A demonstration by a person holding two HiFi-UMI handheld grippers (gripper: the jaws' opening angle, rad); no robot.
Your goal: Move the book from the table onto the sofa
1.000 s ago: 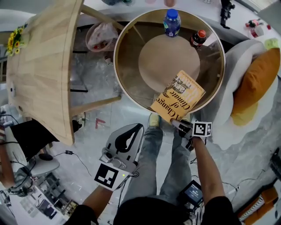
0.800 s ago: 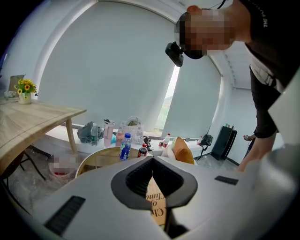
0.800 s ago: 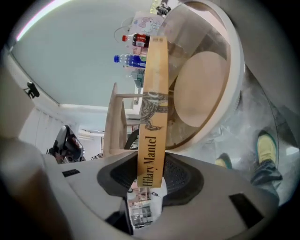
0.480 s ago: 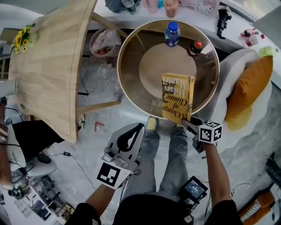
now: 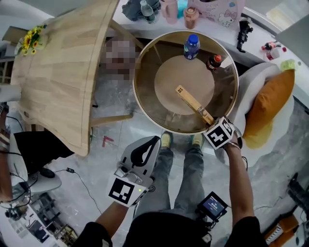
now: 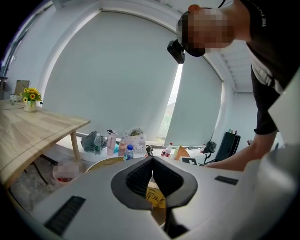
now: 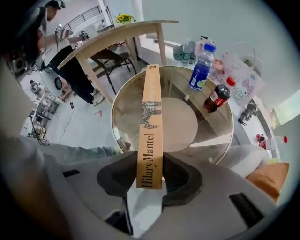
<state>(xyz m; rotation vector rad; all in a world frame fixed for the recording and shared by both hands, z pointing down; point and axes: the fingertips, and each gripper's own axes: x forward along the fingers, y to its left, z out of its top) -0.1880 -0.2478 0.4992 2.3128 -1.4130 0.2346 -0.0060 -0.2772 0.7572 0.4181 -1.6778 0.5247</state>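
Observation:
The yellow book [image 5: 194,104] hangs edge-on above the round glass table [image 5: 136,91], its spine up and reading "Hilary Mantel" [image 7: 151,117]. My right gripper [image 5: 210,121] points down and is shut on the book's near end [image 7: 150,176]; its jaws have just been closing on it. The white sofa [image 5: 251,82] with an orange cushion [image 5: 268,101] stands right of the table. My left gripper [image 5: 153,141] hovers over the person's legs, apart from the book. Its jaws meet at the tips [image 6: 151,161] with nothing between them.
A blue-capped water bottle [image 5: 191,47] and a dark red-capped bottle [image 5: 214,61] stand at the glass table's far rim. A light wooden table [image 5: 58,82] fills the left. Behind runs a low ledge with cups and clutter [image 5: 169,8].
The book has left the table top and turned from flat to edge-on. My right gripper rose, rolled and shifted right with it. The left gripper rose a little.

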